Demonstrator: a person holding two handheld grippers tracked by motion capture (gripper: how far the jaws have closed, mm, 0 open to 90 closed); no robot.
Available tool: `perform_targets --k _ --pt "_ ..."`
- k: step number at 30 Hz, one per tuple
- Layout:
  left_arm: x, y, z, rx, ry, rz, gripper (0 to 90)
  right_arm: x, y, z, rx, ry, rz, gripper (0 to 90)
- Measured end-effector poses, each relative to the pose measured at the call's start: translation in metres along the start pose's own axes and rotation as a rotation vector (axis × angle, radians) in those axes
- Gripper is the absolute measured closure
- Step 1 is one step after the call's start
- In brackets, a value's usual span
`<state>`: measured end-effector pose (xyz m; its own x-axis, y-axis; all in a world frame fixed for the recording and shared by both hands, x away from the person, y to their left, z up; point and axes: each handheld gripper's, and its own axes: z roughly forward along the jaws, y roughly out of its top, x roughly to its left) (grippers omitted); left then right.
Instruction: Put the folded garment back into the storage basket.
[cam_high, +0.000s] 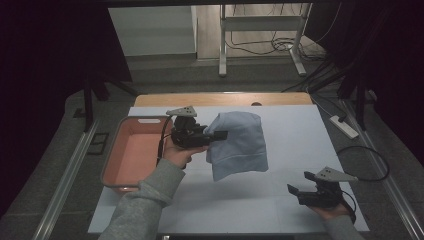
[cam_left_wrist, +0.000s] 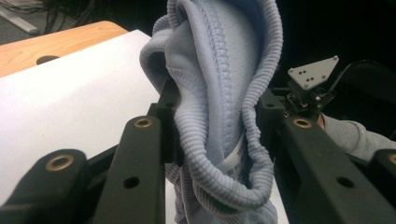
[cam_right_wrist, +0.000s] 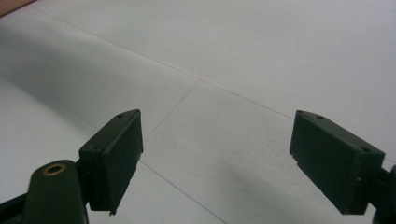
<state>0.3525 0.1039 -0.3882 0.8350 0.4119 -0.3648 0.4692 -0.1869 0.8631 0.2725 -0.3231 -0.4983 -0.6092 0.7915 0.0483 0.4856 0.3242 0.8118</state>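
A light blue knitted garment (cam_high: 239, 145) hangs above the white table sheet, bunched up, with my left gripper (cam_high: 218, 135) shut on its ribbed edge. In the left gripper view the folded blue garment (cam_left_wrist: 219, 93) is pinched between the two black jaws, a white label showing in the fold. My right gripper (cam_high: 298, 183) rests low near the table's front right corner, open with nothing between its fingers. In the right gripper view my right gripper (cam_right_wrist: 217, 154) has its pads wide apart over the bare white sheet (cam_right_wrist: 233, 70).
A pink tray (cam_high: 131, 152) with a grey rim lies at the left of the sheet, right beside the left hand. A wooden table edge (cam_high: 220, 99) shows at the back. A white power strip (cam_high: 344, 126) and a cable lie off the table's right side.
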Motion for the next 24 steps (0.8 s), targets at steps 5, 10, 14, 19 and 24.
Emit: perform_targets --k 5,10,14,19,24 --pt "0.0 0.001 -0.004 -0.007 0.005 0.001 63.5 0.0 0.0 0.0 0.0 0.001 0.0 18.0" --pt "0.0 0.003 -0.01 -0.013 0.012 0.004 63.5 0.0 0.0 0.0 -0.001 0.001 -0.002 18.0" --pt "-0.001 0.004 -0.014 -0.017 0.017 0.005 63.5 0.0 0.0 0.0 -0.002 0.001 -0.001 17.9" --pt "-0.002 0.005 -0.018 -0.019 0.024 0.012 63.5 0.0 0.0 0.0 -0.001 -0.001 -0.001 17.9" --pt "-0.002 0.006 -0.024 -0.023 0.032 0.013 63.5 0.0 0.0 0.0 -0.002 -0.003 0.0 17.8"
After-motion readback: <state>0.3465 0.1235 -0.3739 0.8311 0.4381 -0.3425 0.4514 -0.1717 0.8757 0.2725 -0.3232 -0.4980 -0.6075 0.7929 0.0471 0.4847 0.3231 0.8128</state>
